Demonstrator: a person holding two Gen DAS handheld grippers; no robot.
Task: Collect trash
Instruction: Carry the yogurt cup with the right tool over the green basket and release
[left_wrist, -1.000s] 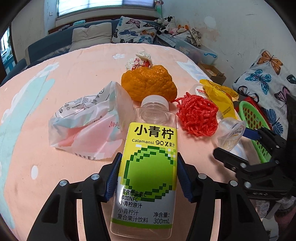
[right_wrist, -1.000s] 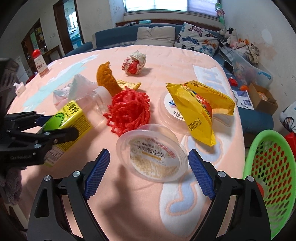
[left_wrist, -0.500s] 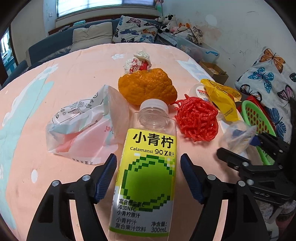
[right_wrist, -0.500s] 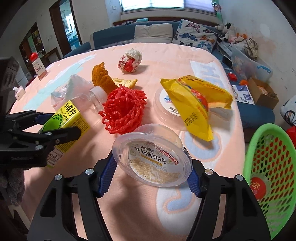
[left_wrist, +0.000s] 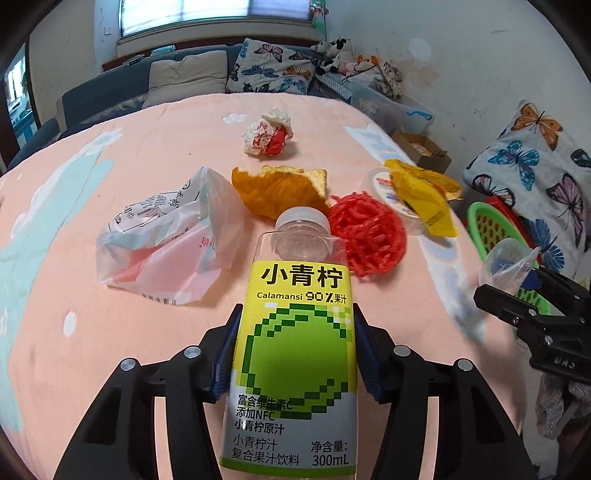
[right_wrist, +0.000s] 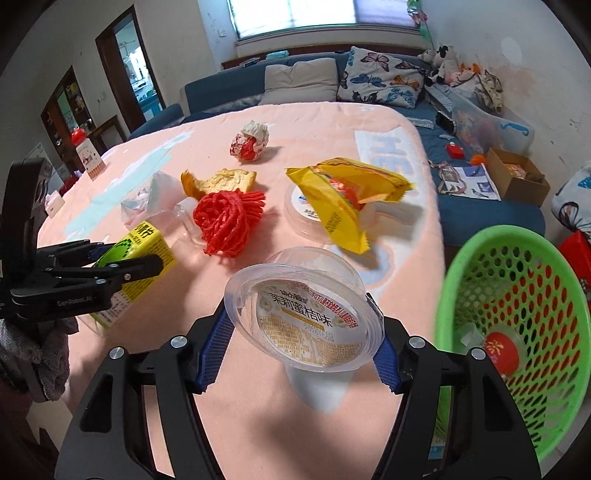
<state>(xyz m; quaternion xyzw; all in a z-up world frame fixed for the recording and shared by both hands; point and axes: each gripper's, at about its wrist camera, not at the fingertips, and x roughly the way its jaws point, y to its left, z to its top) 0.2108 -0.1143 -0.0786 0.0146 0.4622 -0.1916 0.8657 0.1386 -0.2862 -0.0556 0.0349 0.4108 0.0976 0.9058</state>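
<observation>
My left gripper (left_wrist: 295, 354) is shut on a clear juice bottle (left_wrist: 295, 343) with a yellow-green label and holds it above the pink table cover; the bottle also shows in the right wrist view (right_wrist: 136, 254). My right gripper (right_wrist: 301, 336) is shut on a clear plastic cup (right_wrist: 306, 317) with a printed lid, lifted off the table beside the green basket (right_wrist: 517, 321). Lying on the table are a red mesh net (right_wrist: 227, 221), a yellow snack wrapper (right_wrist: 343, 199), orange peel (left_wrist: 277, 188), a crumpled plastic bag (left_wrist: 166, 236) and a red-white paper ball (right_wrist: 249, 142).
The green basket hangs off the table's right edge and holds a small red-lidded container (right_wrist: 500, 347). A white lidded cup (right_wrist: 306, 214) lies under the yellow wrapper. A blue sofa with cushions (right_wrist: 303, 79) stands behind the table. Boxes and clutter lie on the floor at right.
My left gripper closed on the juice bottle and lifted it. My right gripper closed on the clear cup and raised it toward the green basket.
</observation>
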